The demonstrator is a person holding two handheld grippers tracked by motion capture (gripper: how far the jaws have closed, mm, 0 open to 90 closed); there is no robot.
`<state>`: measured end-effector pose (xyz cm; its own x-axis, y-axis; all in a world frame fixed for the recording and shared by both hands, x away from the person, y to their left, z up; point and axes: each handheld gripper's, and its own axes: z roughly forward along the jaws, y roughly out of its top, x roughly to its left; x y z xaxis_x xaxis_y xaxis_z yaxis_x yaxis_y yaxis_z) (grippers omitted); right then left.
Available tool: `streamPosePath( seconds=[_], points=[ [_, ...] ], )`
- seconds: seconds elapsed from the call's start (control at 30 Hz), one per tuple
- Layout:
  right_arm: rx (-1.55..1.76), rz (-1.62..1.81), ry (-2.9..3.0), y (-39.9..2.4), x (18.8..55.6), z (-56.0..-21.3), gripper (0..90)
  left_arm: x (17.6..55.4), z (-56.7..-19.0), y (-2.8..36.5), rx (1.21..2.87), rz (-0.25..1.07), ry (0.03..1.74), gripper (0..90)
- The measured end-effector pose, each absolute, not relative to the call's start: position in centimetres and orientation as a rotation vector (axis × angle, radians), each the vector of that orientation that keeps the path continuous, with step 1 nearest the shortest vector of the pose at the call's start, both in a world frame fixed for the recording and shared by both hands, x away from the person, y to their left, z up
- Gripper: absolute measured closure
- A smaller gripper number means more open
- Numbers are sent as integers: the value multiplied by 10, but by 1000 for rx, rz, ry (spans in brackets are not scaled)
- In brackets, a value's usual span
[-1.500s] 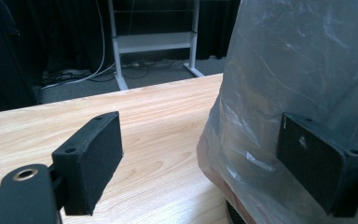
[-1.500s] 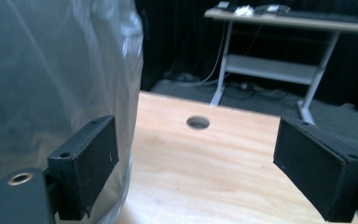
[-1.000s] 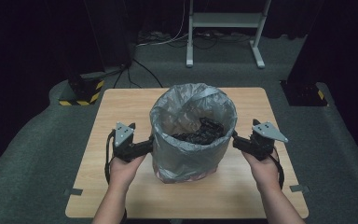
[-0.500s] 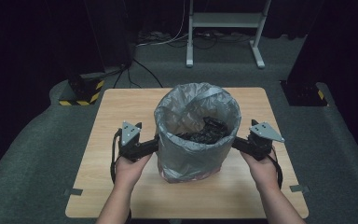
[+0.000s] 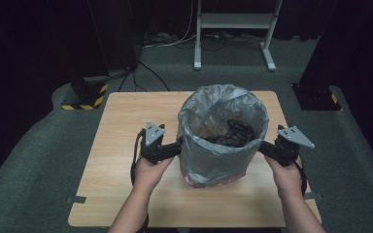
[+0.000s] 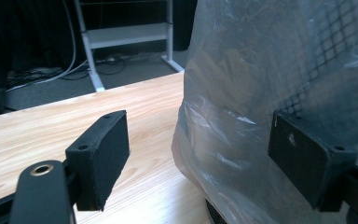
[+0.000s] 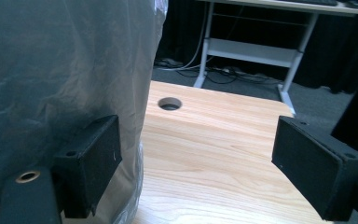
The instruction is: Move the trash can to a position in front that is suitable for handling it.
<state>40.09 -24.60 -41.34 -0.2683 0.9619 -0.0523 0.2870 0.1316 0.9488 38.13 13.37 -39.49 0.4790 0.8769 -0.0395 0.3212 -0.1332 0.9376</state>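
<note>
Flanking bin (image 5: 222, 141) mid-table (image 5: 126, 126) | our left hand-held gripper (image 5: 177, 146): spread, just been closing slightly, jaw against grey liner (image 6: 242, 93) | our right hand-held gripper (image 5: 263, 147): spread, beside liner, nothing pinched.

Overhead light falls bright on the wooden table (image 5: 126, 126); surrounding floor and curtains sink into near black; high view soft, slightly grainy; pale glare streaks on the grey bin liner (image 6: 242, 93); gripper views sharper on the near black pads, background mildly blurred.
</note>
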Motion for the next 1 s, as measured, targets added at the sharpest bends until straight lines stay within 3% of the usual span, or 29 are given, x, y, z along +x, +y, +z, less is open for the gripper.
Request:
streamPosePath(
  seconds=[0.47,1.0],
  points=[
    [1353,1141,1561,-297,401,-417,156,399,-391,82,1750,625,959,202],
    [1384,1143,1539,-307,405,-420,149,400,-387,90,1725,627,975,147]
  ],
)
